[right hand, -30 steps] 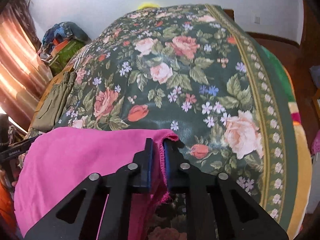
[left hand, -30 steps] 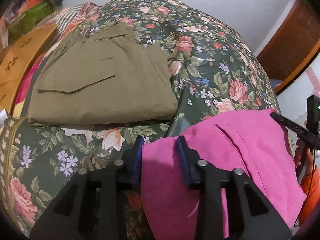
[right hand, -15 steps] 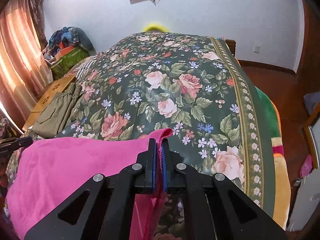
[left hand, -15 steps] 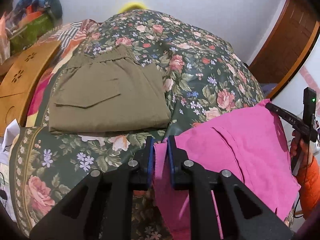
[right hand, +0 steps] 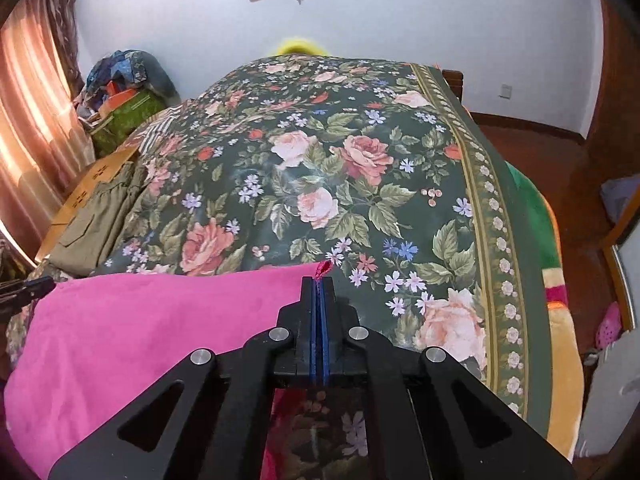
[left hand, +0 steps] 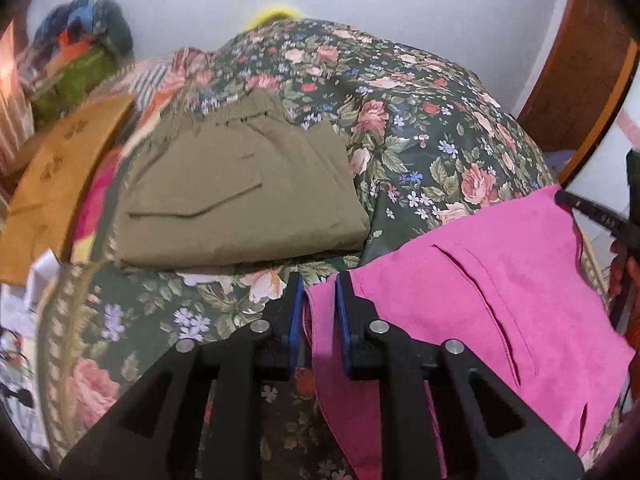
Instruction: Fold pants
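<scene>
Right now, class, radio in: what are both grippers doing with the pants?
Right gripper shut on pink pants corner. Left gripper around the opposite edge, grip unclear. Folded olive pants lie beyond, apart.

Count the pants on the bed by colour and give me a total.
Pink pants: 1, held up at the near edge of the bed by both grippers
Olive-green pants: 1, folded flat on the floral bedspread
Total: 2 pairs of pants
</scene>
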`<move>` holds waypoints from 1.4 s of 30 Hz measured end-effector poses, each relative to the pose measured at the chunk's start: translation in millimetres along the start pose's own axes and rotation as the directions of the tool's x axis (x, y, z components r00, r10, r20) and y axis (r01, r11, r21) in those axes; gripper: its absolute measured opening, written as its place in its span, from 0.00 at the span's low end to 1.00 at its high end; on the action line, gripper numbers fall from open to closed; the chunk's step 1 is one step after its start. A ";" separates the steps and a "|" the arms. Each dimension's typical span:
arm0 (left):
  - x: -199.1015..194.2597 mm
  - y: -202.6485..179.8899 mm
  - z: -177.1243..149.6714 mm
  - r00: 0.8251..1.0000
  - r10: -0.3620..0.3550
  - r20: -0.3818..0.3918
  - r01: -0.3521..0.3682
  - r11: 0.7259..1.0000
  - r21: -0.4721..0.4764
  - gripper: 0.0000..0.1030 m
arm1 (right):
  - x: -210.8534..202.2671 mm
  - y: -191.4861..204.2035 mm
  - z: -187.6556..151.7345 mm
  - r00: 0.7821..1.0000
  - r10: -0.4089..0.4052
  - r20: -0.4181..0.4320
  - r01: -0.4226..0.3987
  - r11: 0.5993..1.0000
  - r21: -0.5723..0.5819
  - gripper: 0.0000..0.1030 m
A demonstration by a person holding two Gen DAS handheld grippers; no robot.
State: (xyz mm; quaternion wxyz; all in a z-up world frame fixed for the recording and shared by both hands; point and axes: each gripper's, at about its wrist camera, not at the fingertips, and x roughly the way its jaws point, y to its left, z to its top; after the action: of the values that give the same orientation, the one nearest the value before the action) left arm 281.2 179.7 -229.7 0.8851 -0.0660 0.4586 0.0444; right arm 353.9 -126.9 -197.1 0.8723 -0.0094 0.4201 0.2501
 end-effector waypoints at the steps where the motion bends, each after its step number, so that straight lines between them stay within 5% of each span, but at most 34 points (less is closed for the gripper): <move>1: -4.8 -1.7 1.5 1.000 0.008 0.006 -0.008 1.000 0.007 0.31 | -4.2 1.8 0.6 1.000 -0.001 0.004 0.001 1.000 -0.004 0.02; 3: -16.0 -2.3 4.3 0.999 0.021 0.035 -0.021 1.000 -0.005 0.52 | -12.7 3.6 2.6 1.000 -0.018 0.010 0.018 1.000 0.001 0.07; 9: -52.8 -17.1 6.8 0.998 -0.009 0.064 0.009 1.000 0.009 0.53 | -49.7 18.6 4.5 0.998 -0.045 0.043 0.046 0.999 -0.028 0.51; 16: -74.6 -57.4 -15.5 0.997 -0.063 0.054 0.059 0.996 0.069 0.59 | -79.3 55.3 -21.2 1.000 0.010 0.010 -0.009 0.994 -0.108 0.52; 26: -64.5 -100.9 -75.4 0.990 -0.124 -0.067 0.131 0.985 0.110 0.59 | -95.8 97.7 -83.2 0.990 0.102 -0.093 -0.114 0.984 -0.135 0.52; 30: -67.4 -102.7 -89.8 0.993 -0.106 -0.058 0.112 0.985 0.128 0.60 | -87.3 100.1 -109.6 0.977 0.129 -0.172 -0.151 0.981 -0.123 0.52; 42: -76.9 -84.4 -114.7 0.992 -0.122 -0.045 0.125 0.990 0.072 0.72 | -108.0 96.3 -137.3 0.979 0.158 -0.131 -0.167 0.984 -0.055 0.52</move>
State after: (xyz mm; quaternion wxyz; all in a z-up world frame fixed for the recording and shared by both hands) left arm 156.3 76.9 -225.9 0.8786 -0.0620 0.4727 -0.0288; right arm 154.8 -120.0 -187.6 0.8199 -0.0194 0.4652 0.3332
